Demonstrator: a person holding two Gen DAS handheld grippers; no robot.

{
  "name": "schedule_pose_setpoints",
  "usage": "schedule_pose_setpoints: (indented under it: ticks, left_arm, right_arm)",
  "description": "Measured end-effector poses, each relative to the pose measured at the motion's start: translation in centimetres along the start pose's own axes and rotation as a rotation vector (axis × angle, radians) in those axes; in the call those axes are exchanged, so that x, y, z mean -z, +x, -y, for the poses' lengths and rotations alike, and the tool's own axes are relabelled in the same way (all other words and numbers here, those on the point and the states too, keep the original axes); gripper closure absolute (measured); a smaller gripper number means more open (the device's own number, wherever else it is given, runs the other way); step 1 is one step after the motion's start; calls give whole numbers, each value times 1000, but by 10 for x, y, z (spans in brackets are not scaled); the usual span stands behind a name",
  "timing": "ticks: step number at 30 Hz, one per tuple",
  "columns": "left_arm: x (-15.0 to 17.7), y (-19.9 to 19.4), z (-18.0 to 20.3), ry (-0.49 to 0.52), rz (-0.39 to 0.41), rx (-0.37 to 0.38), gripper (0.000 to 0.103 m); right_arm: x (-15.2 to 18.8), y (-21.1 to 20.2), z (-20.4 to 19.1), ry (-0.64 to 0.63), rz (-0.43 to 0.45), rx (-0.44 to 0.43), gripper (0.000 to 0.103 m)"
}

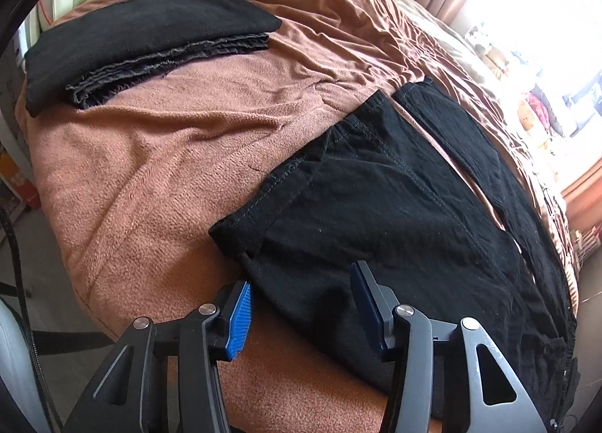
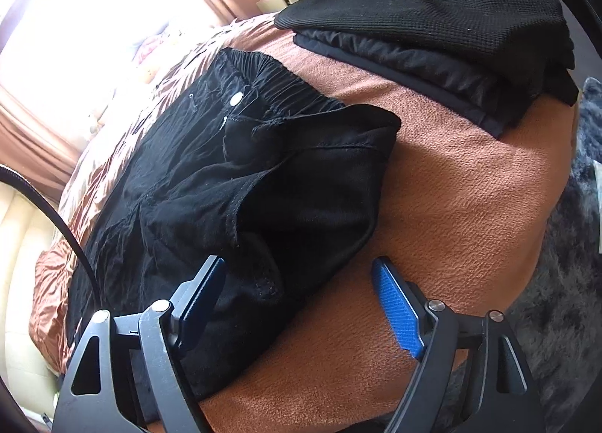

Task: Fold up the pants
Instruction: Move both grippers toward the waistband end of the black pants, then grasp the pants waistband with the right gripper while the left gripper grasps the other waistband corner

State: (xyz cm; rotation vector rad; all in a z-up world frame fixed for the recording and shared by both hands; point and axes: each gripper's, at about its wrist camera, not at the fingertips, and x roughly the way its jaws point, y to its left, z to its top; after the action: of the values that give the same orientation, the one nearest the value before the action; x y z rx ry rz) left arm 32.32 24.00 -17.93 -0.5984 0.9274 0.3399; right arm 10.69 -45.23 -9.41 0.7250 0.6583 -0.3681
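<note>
Black pants [image 1: 376, 207] lie on a brown blanket [image 1: 158, 154] on a bed. In the left wrist view the leg ends lie near my left gripper [image 1: 301, 293], which is open and empty just above the cloth. In the right wrist view the pants [image 2: 233, 177] show their waistband and a metal button [image 2: 236, 97], with one part folded over. My right gripper [image 2: 297, 282] is open and empty, its left finger over the pants' near edge and its right finger over the blanket [image 2: 451, 207].
A stack of folded black clothes [image 1: 143, 38] lies at the far left of the bed, also shown in the right wrist view [image 2: 451, 30]. A bright window with curtains [image 1: 526, 19] is beyond the bed. A dark shaggy rug [image 2: 572, 282] lies beside the bed.
</note>
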Motion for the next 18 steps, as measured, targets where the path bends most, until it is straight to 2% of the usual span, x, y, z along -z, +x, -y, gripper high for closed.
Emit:
schedule_pose_setpoints:
  ticks: [3,5,8,10,13,15,18]
  left_arm:
    - [-6,2,-7,-13,19,-14,63]
    - [-10,4,-14,-36,29,-17,77]
    - [-12,1,-19,-57,46,3,89]
    - [-12,-5,-18,-46,72,7,93]
    - [-15,-16,-14,-31,107,7,95]
    - [-18,-21,-10,-28,124,4,95]
    - [-23,-31,-3,-18,151,10,95]
  right_arm:
    - [-1,-2,5,19,13,6,24]
    - [-2,-1,9,43,23,-12,24]
    - [-7,2,16,77,38,-49,24]
    - [-12,4,22,94,51,-74,28]
    - [-20,9,33,130,62,-112,48]
    - [-22,15,41,162,42,-149,68]
    - [-23,20,51,198,18,-219,75]
